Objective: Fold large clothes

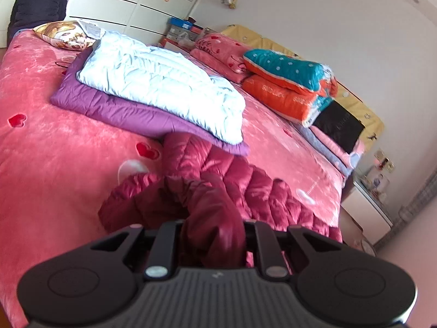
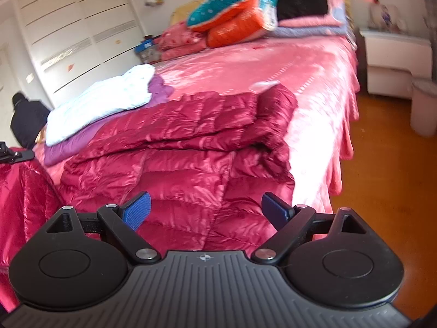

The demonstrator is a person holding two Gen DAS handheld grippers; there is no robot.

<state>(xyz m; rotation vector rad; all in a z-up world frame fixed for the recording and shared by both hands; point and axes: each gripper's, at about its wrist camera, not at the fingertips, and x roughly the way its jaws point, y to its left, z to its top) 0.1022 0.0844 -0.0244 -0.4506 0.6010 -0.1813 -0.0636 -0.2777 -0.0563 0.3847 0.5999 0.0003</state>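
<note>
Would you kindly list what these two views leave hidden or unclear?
- Left wrist view: left gripper pads, buried in the bunched red down jacket.
- Right wrist view: the jacket's near hem, behind the open right gripper.
- Right wrist view: nightstand items, blurred.
- Left wrist view: dark-clothed person, cut off by the edge.

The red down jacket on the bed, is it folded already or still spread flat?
Partly folded. In the right wrist view the red down jacket lies doubled, one layer over another, and the left tool is shut on a bunched part of it.
</note>
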